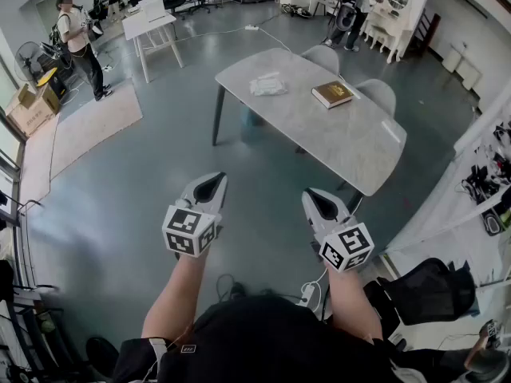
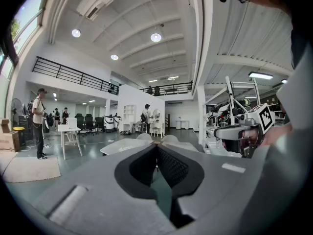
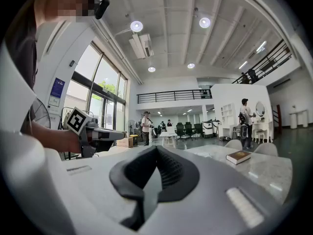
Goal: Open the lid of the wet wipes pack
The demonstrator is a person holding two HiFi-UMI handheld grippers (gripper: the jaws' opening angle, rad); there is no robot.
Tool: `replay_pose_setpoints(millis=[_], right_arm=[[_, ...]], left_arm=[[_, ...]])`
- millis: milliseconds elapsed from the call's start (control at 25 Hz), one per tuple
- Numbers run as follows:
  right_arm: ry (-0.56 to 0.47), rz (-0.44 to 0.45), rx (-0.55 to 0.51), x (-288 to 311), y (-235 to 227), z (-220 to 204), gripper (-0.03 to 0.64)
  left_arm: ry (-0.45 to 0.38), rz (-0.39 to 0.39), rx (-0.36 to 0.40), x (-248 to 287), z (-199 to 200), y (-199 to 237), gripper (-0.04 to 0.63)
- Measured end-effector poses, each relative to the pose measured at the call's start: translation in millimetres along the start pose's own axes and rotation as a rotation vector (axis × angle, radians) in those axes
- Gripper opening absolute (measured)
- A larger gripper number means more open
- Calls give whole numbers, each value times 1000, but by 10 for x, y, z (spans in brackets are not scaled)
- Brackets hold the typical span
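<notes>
Both grippers are held out in front of the body in the lower half of the head view. They are over the grey floor point(image 1: 120, 198) and well short of the table point(image 1: 351, 146).

- **Position:** The left gripper point(image 1: 211, 180) sits at lower centre-left and the right gripper point(image 1: 316, 195) at lower centre-right. They are side by side, apart and roughly parallel, with their tips aimed toward the top of the frame.
- **Marker cubes:** Each gripper carries its marker cube at the end nearest the body, the left marker cube point(image 1: 190, 231) and the right marker cube point(image 1: 347, 246).
- **Arms:** The left forearm point(image 1: 177, 294) and the right forearm point(image 1: 351, 298) reach up from the bottom edge to the grippers. The hands are mostly hidden behind the cubes.

Jaws:
- **Left gripper view:** The jaws are closed together, the pads meet at the tip, and nothing is between them. The right gripper shows at the right edge.
- **Right gripper view:** The jaws are closed together and nothing is between them. The left gripper shows at the left edge.

The wet wipes pack point(image 1: 267, 84) lies flat on the table near its upper-left end, in the upper centre of the head view. It is well apart from both grippers, and its lid is too small in the frame to judge. A book point(image 1: 332, 93) lies to the right of the pack, apart from it.
</notes>
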State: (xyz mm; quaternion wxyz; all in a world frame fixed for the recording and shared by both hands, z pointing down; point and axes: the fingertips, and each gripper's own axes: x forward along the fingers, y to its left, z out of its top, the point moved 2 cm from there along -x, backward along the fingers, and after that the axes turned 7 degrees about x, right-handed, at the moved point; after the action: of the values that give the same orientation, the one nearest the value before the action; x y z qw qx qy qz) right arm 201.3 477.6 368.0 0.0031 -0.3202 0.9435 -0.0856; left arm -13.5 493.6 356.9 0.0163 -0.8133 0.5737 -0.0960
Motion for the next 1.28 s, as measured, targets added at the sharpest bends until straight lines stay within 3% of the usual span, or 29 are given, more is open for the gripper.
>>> replay_pose_setpoints(millis=[400, 680, 920, 1280], right_arm=[[10, -10, 28, -438, -79, -55, 2], [25, 11, 88, -466, -102, -185, 3], [76, 31, 95, -108, -270, -295, 3], [158, -2, 119, 996, -797, -340, 3]], left_arm=[[-12, -11, 17, -98, 114, -490, 11], [10, -23, -14, -25, -48, -546, 11], [2, -32, -42, 313, -151, -323, 11], [16, -37, -80, 1171, -400, 565, 11]])
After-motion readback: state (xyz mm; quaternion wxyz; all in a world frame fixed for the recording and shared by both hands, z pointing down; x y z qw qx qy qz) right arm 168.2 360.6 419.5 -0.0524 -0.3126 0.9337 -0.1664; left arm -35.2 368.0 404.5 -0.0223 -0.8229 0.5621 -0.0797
